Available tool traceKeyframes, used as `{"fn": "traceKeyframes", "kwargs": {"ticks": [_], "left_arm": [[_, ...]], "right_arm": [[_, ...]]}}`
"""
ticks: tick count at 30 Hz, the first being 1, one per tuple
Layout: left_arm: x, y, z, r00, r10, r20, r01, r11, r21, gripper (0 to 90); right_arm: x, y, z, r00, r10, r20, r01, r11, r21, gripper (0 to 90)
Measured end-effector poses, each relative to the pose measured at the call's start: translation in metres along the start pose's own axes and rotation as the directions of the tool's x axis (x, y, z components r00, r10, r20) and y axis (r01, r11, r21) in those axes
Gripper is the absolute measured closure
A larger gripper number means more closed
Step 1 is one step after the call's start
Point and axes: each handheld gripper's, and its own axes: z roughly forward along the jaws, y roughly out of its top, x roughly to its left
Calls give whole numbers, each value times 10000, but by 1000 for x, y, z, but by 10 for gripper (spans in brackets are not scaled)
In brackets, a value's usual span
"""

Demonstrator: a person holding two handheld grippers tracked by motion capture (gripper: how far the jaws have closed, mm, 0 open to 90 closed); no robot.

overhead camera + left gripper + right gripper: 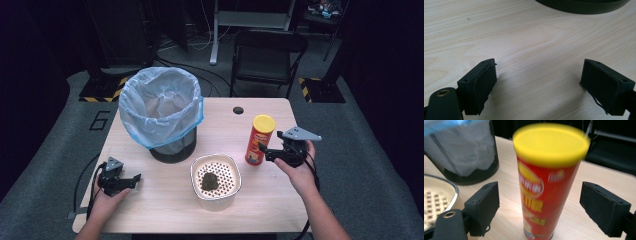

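Note:
A red chip can (259,140) with a yellow lid stands upright right of the table's middle. My right gripper (263,151) is open just to its right, jaws pointing at it. In the right gripper view the can (545,192) stands between and a little beyond the open jaws (540,207), not touched. A white perforated container (216,181) holds a dark clump (208,180) at the front centre. My left gripper (134,181) rests open at the front left, and its view (539,82) has bare wood between the jaws.
A black mesh bin (165,112) lined with a blue-rimmed plastic bag stands at the back left; its base (584,5) edges the left gripper view. The table (150,210) has a cable hole (238,110) at the back. A black folding chair (267,57) stands behind.

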Motion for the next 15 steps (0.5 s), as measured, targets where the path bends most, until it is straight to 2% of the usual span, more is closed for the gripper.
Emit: {"fn": "traceKeyframes", "kwargs": {"ticks": [5,11,15], "left_arm": [[0,0,0,10000,-2,-1,2,10000,4,131],[0,0,0,10000,-58,4,58,10000,0,130],[0,0,0,10000,-61,7,61,10000,-2,130]], "right_arm": [[0,-26,18,9998,120,182,-126,9994,316,154],[-3,-43,36,9994,243,244,-260,9971,714,154],[-2,-50,47,9992,198,349,-219,9979,614,156]]}}
